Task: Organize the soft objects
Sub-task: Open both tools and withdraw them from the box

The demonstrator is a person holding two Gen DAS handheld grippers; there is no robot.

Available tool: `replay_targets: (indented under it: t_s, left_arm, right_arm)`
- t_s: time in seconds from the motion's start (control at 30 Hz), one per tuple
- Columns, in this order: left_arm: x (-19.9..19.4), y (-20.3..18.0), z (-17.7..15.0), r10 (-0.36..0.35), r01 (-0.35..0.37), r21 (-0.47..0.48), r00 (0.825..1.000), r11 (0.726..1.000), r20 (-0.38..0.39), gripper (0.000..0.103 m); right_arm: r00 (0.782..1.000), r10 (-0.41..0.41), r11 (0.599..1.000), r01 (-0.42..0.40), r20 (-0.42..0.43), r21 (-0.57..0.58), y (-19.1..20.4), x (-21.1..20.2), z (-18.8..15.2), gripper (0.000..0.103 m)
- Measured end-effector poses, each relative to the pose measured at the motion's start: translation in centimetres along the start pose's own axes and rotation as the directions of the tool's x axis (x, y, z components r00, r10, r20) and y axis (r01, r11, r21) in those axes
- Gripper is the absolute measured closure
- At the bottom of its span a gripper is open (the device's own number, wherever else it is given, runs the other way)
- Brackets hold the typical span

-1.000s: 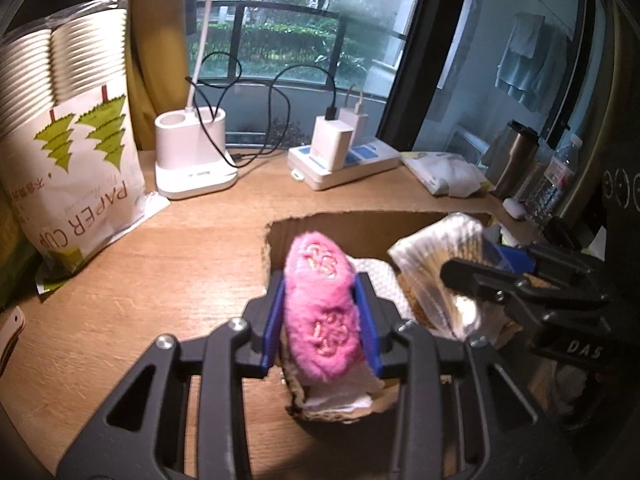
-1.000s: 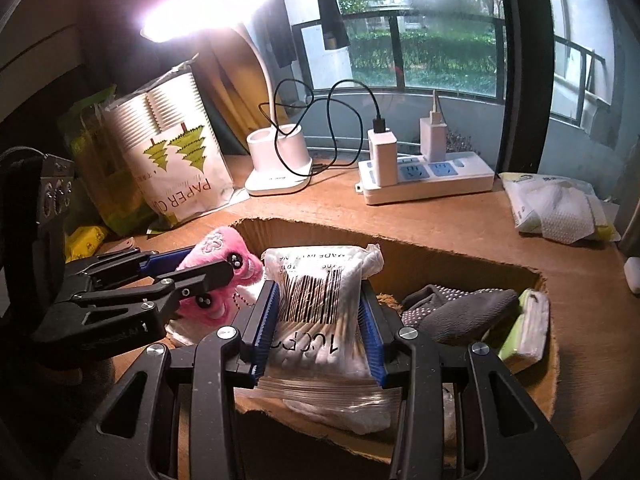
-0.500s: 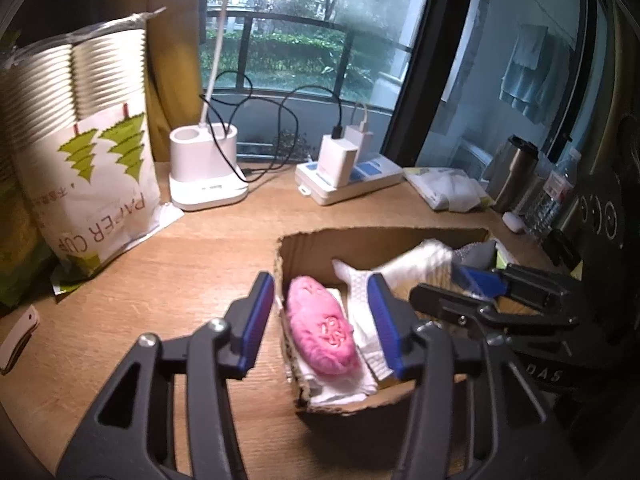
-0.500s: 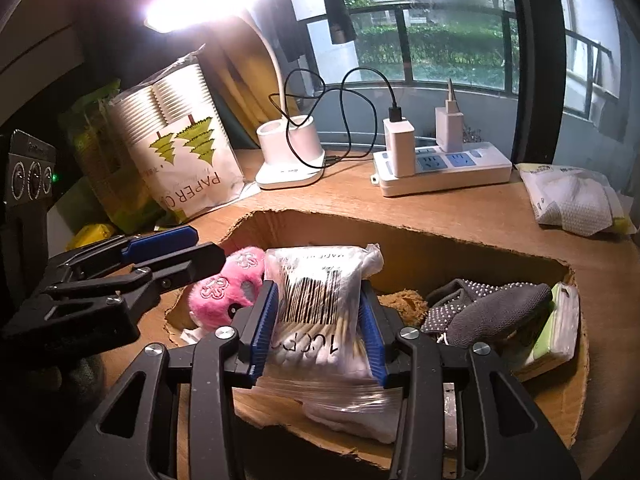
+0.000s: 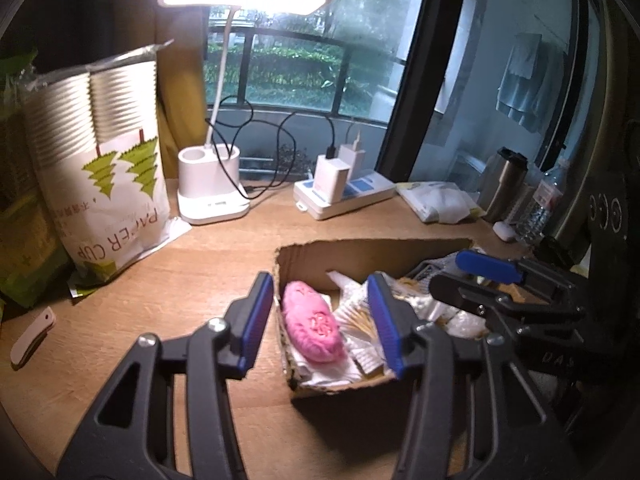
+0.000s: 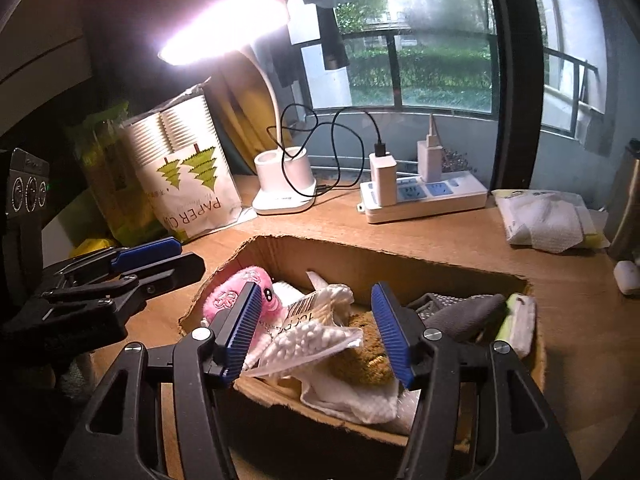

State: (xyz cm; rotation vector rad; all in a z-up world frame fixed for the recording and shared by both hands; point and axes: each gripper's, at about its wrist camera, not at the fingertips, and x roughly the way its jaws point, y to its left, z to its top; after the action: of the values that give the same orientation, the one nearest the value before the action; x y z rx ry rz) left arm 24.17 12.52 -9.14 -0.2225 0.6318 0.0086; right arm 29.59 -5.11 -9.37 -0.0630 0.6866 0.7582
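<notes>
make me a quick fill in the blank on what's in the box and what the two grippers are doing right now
1. The pink plush toy lies inside the cardboard ____.
2. The jaws of the left gripper are ____ and hold nothing.
3. The bag of cotton swabs lies in the box below the open right gripper, next to the ____ plush toy.
4. The desk lamp above the table is switched ____.

Missing words: box; open; pink; on

The right hand-held gripper (image 6: 318, 326) hangs spread above the cotton swab bag (image 6: 316, 336) in the cardboard box (image 6: 360, 254).
</notes>
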Motion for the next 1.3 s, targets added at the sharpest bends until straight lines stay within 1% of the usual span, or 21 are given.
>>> replay_targets:
  t_s: [0.33, 0.63, 0.67, 0.7, 0.77, 1.3]
  left_arm:
    - [-2.6, -1.9, -0.8, -0.005, 0.004, 0.026, 1.000, 1.000, 0.027, 0.052]
    - [-4.2, -3.8, -2.1, -0.028, 0.027, 0.050, 0.999, 0.998, 0.022, 0.050]
    - [-4.4, -4.0, -2.2, -0.032, 0.031, 0.052, 0.999, 0.998, 0.023, 0.045]
    - [-4.6, -4.2, -2.3, -0.036, 0.035, 0.052, 0.999, 0.998, 0.025, 0.034]
    - [-5.1, -4.5, -2.6, -0.050, 0.048, 0.046, 0.998, 0.998, 0.035, 0.028]
    - [-7.5, -7.8, -5.1, -0.077, 0.074, 0.090, 0.997, 0.993, 0.031, 0.027]
  right_arm:
    - [0.999, -0.029, 1.000, 0.029, 0.029, -0.001, 0.2, -3.3, -0.9, 0.043]
    - [0.997, -0.063, 0.998, 0.063, 0.044, 0.011, 0.2, -6.2, -2.6, 0.043]
    - [0.997, -0.066, 0.998, 0.066, 0.046, 0.011, 0.2, -6.4, -2.8, 0.043]
    - [0.996, -0.069, 0.998, 0.069, 0.049, 0.013, 0.2, -6.8, -3.0, 0.043]
    - [0.995, -0.080, 0.997, 0.079, 0.053, 0.015, 0.1, -7.5, -3.4, 0.043]
    - [0.988, -0.137, 0.990, 0.134, 0.069, 0.049, -0.5, -12.0, -7.2, 0.043]
